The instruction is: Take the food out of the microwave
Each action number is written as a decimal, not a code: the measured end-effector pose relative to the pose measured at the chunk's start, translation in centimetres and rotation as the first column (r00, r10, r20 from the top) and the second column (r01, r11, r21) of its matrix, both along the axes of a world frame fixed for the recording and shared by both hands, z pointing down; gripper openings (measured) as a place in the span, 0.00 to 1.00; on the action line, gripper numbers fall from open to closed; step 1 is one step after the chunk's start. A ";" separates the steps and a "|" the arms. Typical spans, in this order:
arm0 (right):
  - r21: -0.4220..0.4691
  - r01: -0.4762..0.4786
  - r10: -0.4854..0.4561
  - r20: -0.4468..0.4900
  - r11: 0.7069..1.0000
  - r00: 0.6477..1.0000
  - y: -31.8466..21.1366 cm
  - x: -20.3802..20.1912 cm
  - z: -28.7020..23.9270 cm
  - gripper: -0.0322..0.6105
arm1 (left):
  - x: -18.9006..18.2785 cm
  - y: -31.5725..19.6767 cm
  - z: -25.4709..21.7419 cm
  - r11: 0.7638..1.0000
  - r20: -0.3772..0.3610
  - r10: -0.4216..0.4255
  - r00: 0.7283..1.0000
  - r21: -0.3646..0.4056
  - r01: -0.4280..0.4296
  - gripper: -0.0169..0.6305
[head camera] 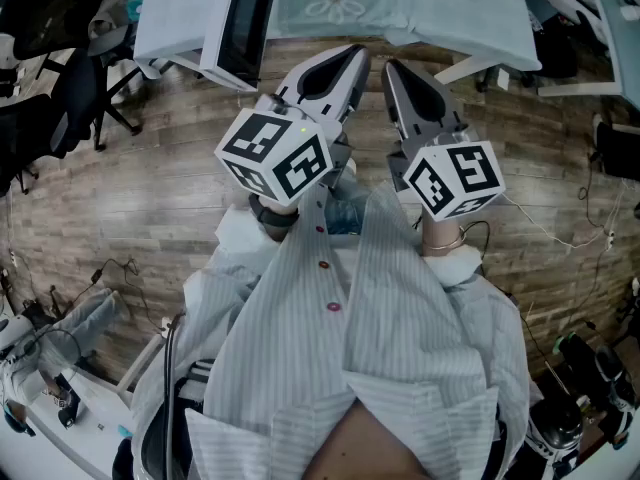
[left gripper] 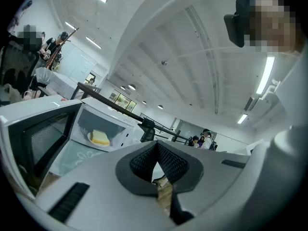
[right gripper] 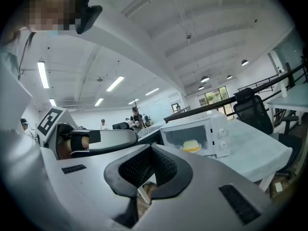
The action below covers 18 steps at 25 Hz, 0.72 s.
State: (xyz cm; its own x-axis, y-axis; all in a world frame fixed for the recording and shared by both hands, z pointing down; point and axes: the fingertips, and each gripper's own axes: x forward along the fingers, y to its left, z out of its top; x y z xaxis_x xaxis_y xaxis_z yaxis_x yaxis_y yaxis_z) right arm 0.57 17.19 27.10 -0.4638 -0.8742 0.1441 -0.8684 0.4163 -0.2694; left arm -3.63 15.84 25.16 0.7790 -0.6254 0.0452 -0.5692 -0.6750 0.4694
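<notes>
Two pairs of jaws together, empty: left gripper [head camera: 354, 56], right gripper [head camera: 392, 67]. Well apart from open microwave [right gripper: 193, 134]. Recommended: approach level, open wide, clamp plate [left gripper: 90, 138] rim beneath food [left gripper: 101, 136].

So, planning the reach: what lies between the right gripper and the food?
Only floor and the clothed table edge, per the head view. The view from the right gripper shows the food unblocked in the open microwave.

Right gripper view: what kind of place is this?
Probably an open office or lab hall: long ceiling lights, an office chair, and a microwave on a white table.
</notes>
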 end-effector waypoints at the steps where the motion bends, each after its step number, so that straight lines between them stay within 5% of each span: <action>1: 0.003 0.002 -0.002 0.000 1.000 1.000 0.1 0.0 -0.1 0.10 | 0.0 0.1 -0.1 1.000 0.000 -0.003 1.000 0.001 0.003 0.04; 18: -0.017 -0.005 0.006 0.037 1.000 0.999 1.7 0.5 1.1 0.10 | -0.8 1.6 1.2 0.999 -0.008 -0.034 0.999 -0.014 0.034 0.04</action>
